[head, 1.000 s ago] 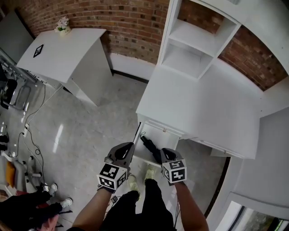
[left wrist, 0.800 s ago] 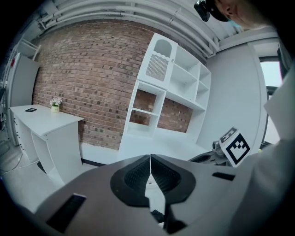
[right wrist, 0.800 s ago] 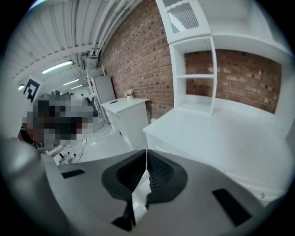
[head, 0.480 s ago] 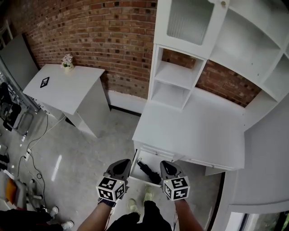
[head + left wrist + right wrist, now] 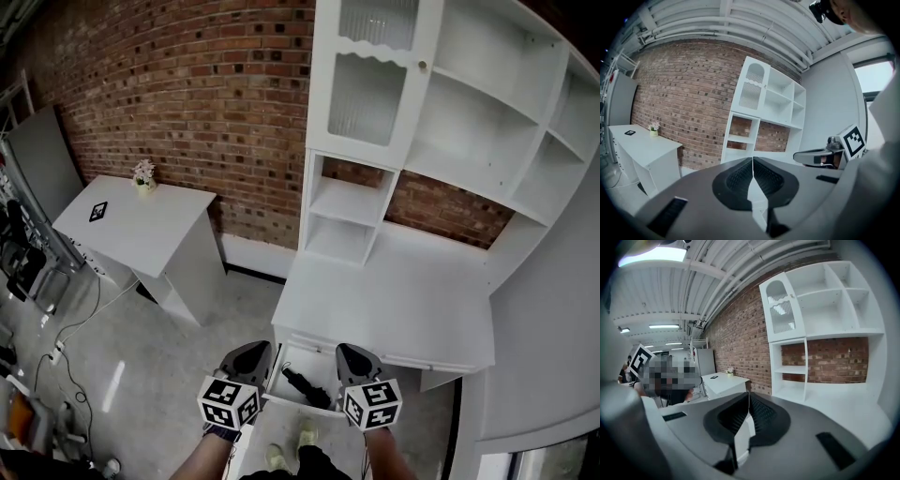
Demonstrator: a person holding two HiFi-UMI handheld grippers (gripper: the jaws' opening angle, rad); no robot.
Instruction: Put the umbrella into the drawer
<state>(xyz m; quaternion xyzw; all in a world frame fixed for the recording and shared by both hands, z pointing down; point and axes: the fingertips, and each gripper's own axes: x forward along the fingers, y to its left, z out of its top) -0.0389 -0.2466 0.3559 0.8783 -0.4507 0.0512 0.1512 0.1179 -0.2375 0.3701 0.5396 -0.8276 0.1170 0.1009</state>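
A folded black umbrella (image 5: 304,386) lies inside the open white drawer (image 5: 292,355) under the desk top (image 5: 394,302), seen in the head view between my two grippers. My left gripper (image 5: 255,351) is held up above the drawer's left side, and its jaws are shut with nothing in them (image 5: 752,162). Over the drawer's right side my right gripper (image 5: 349,352) is also shut and empty (image 5: 748,398). Neither gripper touches the umbrella. Both point roughly level toward the shelf unit.
A tall white shelf unit (image 5: 403,131) with a glazed door stands on the desk against the brick wall (image 5: 187,84). A small white table (image 5: 141,230) with a flower pot (image 5: 143,174) stands at the left. Cables and gear lie on the floor at far left.
Both grippers have risen, shut and empty, away from the drawer. The head view has tilted up, showing more of the shelf unit. The umbrella stays in the open drawer.
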